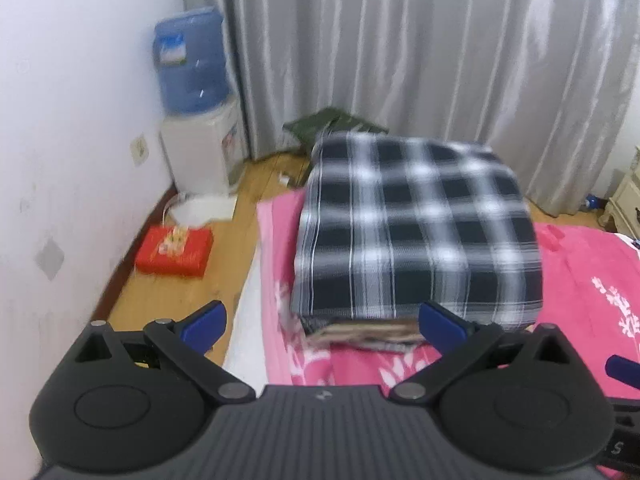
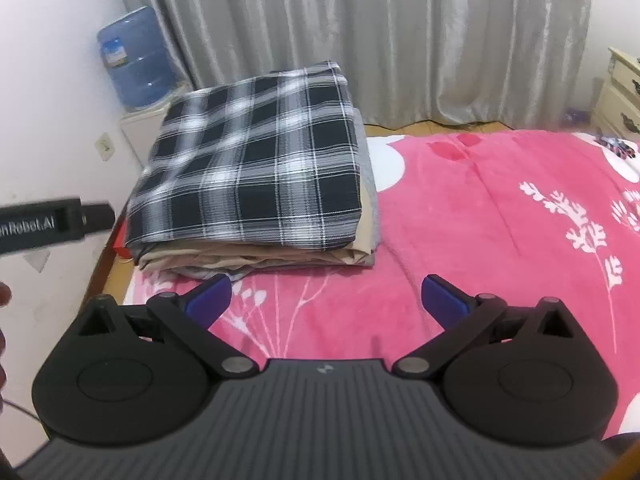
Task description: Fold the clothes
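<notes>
A folded black-and-white plaid garment (image 1: 416, 224) (image 2: 256, 160) tops a stack of folded clothes on the pink flowered bed cover (image 1: 580, 280) (image 2: 480, 208), near the bed's left corner. Beige and grey folded pieces (image 2: 256, 258) show beneath it. My left gripper (image 1: 322, 320) is open, its blue pads (image 1: 204, 322) just short of the stack's near edge, nothing between them. My right gripper (image 2: 326, 298) is open over bare cover, in front of the stack's right corner and apart from it. In the right wrist view the left gripper's black casing (image 2: 52, 222) juts in from the left.
A water dispenser with a blue bottle (image 1: 188, 68) (image 2: 134, 56) stands by the white wall. A red box (image 1: 174, 252) and a white bag (image 1: 200, 210) lie on the wooden floor. Grey curtains (image 2: 360, 32) hang behind the bed. A cream dresser (image 2: 620, 92) is at far right.
</notes>
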The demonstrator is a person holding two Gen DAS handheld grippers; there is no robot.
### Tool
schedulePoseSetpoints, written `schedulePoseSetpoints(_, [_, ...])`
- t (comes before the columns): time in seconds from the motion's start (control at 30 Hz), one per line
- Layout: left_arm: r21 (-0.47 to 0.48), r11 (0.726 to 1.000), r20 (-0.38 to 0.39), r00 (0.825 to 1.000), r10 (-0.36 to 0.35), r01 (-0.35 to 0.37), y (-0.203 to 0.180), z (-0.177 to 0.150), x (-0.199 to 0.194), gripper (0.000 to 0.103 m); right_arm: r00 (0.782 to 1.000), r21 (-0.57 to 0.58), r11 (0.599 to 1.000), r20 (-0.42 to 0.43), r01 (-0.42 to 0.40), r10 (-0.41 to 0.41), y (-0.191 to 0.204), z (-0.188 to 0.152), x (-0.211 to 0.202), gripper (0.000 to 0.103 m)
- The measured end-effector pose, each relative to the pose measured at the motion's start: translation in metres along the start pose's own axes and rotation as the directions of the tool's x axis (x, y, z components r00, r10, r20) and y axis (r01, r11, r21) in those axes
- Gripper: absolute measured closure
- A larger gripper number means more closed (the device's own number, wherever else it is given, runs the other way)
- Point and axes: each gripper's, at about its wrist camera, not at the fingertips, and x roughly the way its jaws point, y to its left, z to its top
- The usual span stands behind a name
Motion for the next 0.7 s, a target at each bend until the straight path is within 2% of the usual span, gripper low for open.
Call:
schedulePoseSetpoints(0.13, [0.022,1.0,-0.034,0.999,-0.019,0.02,-0.003,-0.006,0.002,0.0,0.999,0.008,1.0,-0.029,-0.016,0.016,0.002,-0.002,0.007,0.001])
schedulePoseSetpoints(0.33, [0.075,0.997,-0.005,1.0,-0.008,0.008,-0.01,-0.01,-0.004,0.0,1.0,-0.02,1.0,-0.021,-0.012,0.012,0.009,-0.004,0.003,0.001])
schedulePoseSetpoints(0.7, [0.106,0.994,0.013,1.0,0.005,-0.006,-0.019,-0.008,-0.006,0.0,1.0,-0.059,0.998,0.005,0.007,-0.007,0.011,-0.002,-0.001,0.001])
